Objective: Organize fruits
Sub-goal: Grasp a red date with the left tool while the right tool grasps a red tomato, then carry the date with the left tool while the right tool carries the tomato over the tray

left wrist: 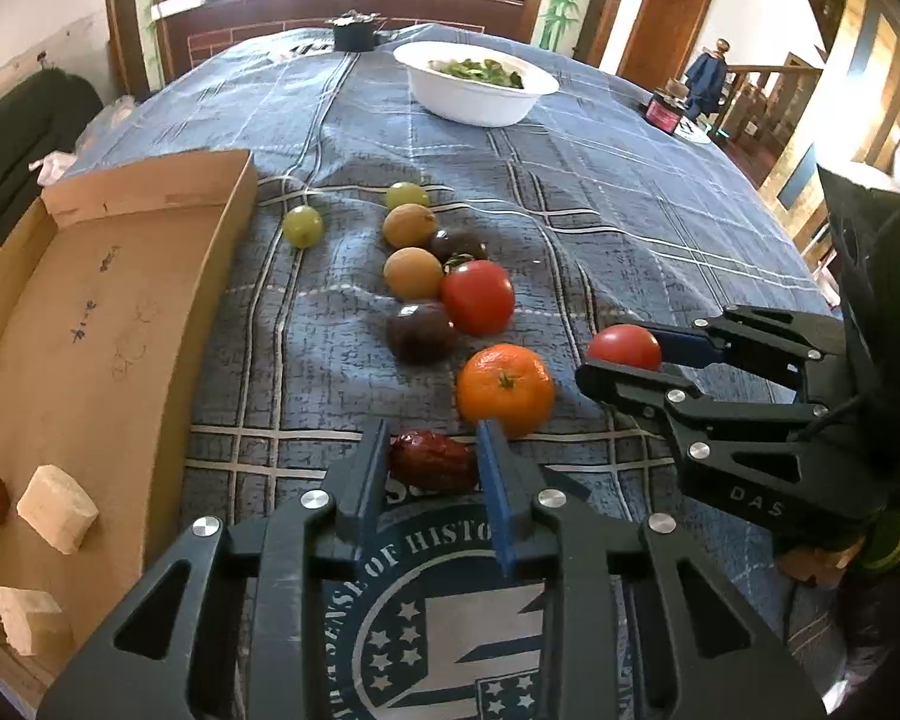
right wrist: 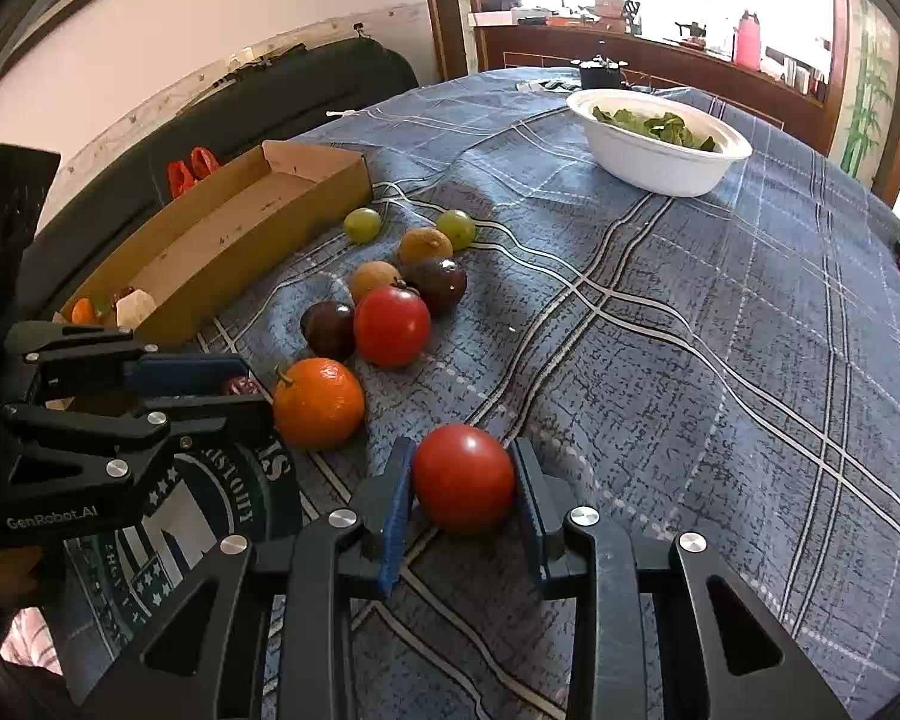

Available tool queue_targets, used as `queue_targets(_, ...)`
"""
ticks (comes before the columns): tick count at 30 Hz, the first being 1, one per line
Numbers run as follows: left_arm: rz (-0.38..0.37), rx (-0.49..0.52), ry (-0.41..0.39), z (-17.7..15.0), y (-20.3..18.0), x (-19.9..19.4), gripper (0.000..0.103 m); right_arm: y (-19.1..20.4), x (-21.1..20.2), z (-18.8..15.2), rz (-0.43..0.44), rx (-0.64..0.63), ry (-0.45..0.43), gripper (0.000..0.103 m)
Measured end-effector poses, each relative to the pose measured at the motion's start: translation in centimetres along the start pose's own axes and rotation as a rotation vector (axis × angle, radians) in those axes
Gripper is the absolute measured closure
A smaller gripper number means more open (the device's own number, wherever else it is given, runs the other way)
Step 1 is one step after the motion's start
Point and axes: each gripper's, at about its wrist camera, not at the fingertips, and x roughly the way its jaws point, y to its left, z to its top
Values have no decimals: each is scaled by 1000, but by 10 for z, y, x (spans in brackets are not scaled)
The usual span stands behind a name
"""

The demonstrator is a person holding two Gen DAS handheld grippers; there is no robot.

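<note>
Blue plaid cloth (left wrist: 570,192) covers the table, printed with "OF HISTO" on a starred emblem (left wrist: 426,588). "GenRobot.AI" marks the left gripper (left wrist: 433,456), which pinches a red date (left wrist: 431,459) lying crosswise. Right gripper (right wrist: 463,477), marked "DAS", pinches a tomato (right wrist: 463,477) beside the orange (right wrist: 318,403). One cardboard tray (left wrist: 222,252) holds pale cubes (left wrist: 57,516); a white bowl (right wrist: 660,165) holds greens.

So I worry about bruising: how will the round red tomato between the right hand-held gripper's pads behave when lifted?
The round red tomato looks smooth and glossy, so it may slip. Being round, it would likely roll across the blue plaid tablecloth if released. Its thin skin probably bruises under a hard squeeze.
</note>
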Motion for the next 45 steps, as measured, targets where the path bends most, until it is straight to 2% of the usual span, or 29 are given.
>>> queue_targets(5, -3, 29, -13, -1, -5, -3, 77, 7, -15, -5, -19, -22, -14, 71)
queue_targets(10, -6, 51, -39, -3, -8, -17, 77, 5, -38, -11, -24, 7, -44, 71)
queue_targets(20, 3, 3, -78, -9, 1, -51, 77, -2, -78, -20, 0, 87, -118, 71)
queue_targets(35, 115, -39, -136, -16, 5, -92, 77, 8, -113, -28, 75, 160, -193, 71)
queue_targets(45, 168, -69, -152, -26, 22, -109, 77, 36, -107, -23, 139, 146, -179, 71)
